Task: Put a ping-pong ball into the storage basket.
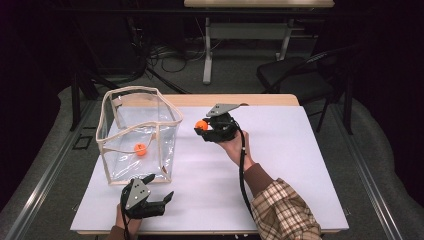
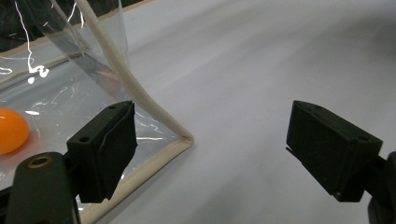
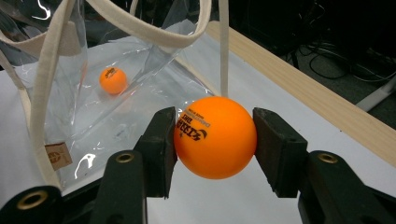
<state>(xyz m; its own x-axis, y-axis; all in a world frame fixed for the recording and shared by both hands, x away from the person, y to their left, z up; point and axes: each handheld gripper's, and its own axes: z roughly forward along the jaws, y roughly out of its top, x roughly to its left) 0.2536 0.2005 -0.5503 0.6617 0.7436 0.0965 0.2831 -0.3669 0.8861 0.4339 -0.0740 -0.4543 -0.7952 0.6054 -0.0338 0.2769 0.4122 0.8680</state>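
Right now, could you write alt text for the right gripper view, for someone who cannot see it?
Two black fingers of the right gripper clamp an orange ball with dark print above a white table. Behind stands a clear bag with cream trim, a second orange ball lying inside it.

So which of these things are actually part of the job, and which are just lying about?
Part of the job:
- orange ball clamped in the right claw
- clear bag with cream trim
- second orange ball lying inside the bag
- left claw, open beside the bag's corner

Just lying about:
- black chair behind the table
- cables on the floor
- white table as the work surface
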